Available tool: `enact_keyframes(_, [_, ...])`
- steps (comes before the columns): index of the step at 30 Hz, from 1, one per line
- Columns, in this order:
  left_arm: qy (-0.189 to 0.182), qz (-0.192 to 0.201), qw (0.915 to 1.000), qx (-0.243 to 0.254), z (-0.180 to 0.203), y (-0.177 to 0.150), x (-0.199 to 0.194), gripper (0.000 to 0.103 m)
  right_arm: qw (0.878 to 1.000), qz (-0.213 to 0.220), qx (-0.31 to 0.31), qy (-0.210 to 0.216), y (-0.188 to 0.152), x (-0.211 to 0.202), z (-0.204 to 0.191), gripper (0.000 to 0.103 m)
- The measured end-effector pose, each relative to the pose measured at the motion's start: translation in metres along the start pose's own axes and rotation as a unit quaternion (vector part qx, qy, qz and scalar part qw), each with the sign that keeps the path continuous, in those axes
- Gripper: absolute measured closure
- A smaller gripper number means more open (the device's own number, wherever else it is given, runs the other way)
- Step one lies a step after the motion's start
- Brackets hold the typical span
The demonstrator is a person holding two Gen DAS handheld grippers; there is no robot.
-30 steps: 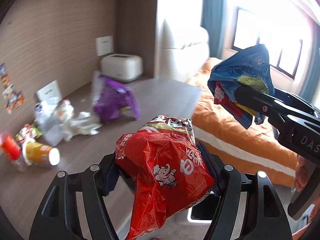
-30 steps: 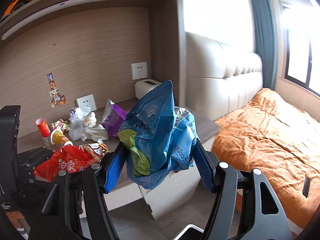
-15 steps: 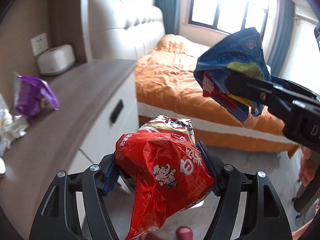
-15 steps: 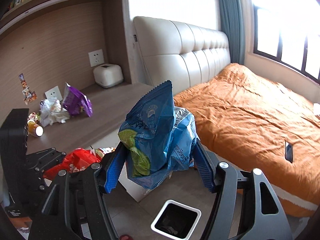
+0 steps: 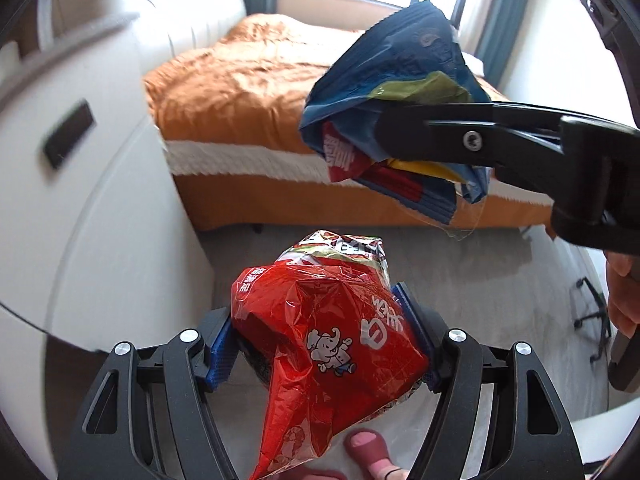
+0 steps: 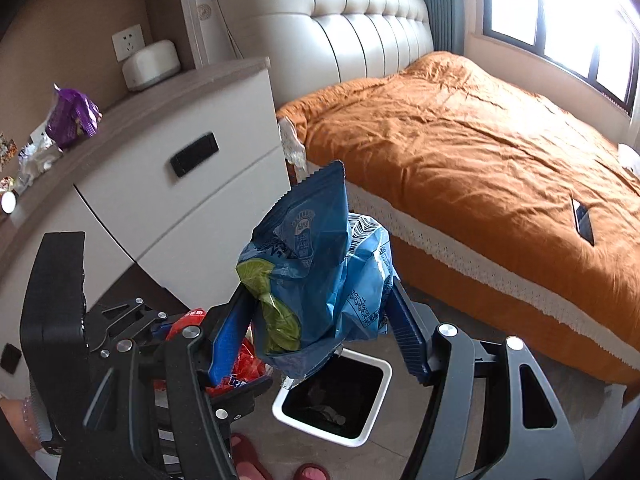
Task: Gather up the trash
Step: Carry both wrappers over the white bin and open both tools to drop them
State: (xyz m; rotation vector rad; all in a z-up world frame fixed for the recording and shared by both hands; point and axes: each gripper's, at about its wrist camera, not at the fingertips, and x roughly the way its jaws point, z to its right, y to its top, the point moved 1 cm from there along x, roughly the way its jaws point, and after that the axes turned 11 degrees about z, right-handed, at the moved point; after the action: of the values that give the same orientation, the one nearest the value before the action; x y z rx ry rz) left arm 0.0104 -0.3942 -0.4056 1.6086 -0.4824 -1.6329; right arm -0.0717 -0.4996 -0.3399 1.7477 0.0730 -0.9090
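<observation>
My left gripper [image 5: 320, 344] is shut on a crumpled red snack bag [image 5: 324, 340] with a cartoon elephant; the bag bulges up between the blue pads and hangs below them. My right gripper [image 6: 320, 320] is shut on a blue snack bag [image 6: 316, 264] with a green lime picture. In the left wrist view that blue bag [image 5: 392, 108] and the right gripper [image 5: 404, 132] hang at the upper right. A white square trash bin [image 6: 378, 404] with a dark inside stands on the floor just under the blue bag. In the right wrist view the left gripper [image 6: 192, 344] sits low left with the red bag [image 6: 244, 364].
A white cabinet [image 6: 192, 184] with a wooden top carries a purple bag [image 6: 72, 118], crumpled wrappers [image 6: 36, 158] and a white box [image 6: 150, 64]. An orange-covered bed [image 6: 480, 152] fills the right. A person's pink slippers [image 5: 368, 448] stand on the grey floor; a phone [image 6: 582, 222] lies on the bed.
Both grippers have swung away from the cabinet top and sunk toward the floor, each keeping its bag. The trash bin has come into view under the right gripper.
</observation>
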Motion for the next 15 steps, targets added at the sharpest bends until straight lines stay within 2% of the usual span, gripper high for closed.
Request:
enact_keyframes(5, [-0.035, -0.018, 0.9992, 0.000, -0.006, -0.040, 0.050, 0.033, 1.000, -0.030, 0.008, 0.004, -0.049, 0.047, 0.011, 0.037])
enact_keyframes(6, [-0.042, -0.022, 0.9989, -0.001, -0.008, -0.049, 0.061, 0.031, 0.999, -0.036, 0.008, 0.002, -0.060, 0.057, 0.013, 0.037])
enact_keyframes(7, [-0.054, -0.027, 0.9982, -0.005, -0.011, -0.056, 0.069, 0.022, 0.999, -0.044, 0.009, 0.003, -0.068, 0.065, 0.015, 0.035])
enact_keyframes(8, [-0.063, -0.030, 0.9975, -0.007, -0.013, -0.060, 0.078, 0.006, 0.999, -0.050, 0.011, 0.009, -0.075, 0.072, 0.017, 0.026])
enact_keyframes(9, [-0.060, -0.024, 0.9979, -0.007, -0.015, -0.067, 0.085, 0.005, 0.998, -0.061, 0.012, 0.016, -0.084, 0.080, 0.018, 0.018])
enact_keyframes(10, [-0.065, -0.027, 0.9975, -0.006, -0.016, -0.072, 0.091, 0.005, 0.997, -0.070, 0.010, 0.020, -0.092, 0.087, 0.019, 0.006])
enact_keyframes(11, [-0.073, -0.036, 0.9967, -0.005, -0.017, -0.077, 0.098, 0.005, 0.997, -0.075, 0.002, 0.008, -0.099, 0.092, 0.020, 0.004])
enact_keyframes(15, [-0.065, -0.048, 0.9967, 0.013, -0.014, -0.089, 0.101, 0.005, 0.995, -0.097, 0.013, 0.008, -0.116, 0.099, 0.027, 0.004])
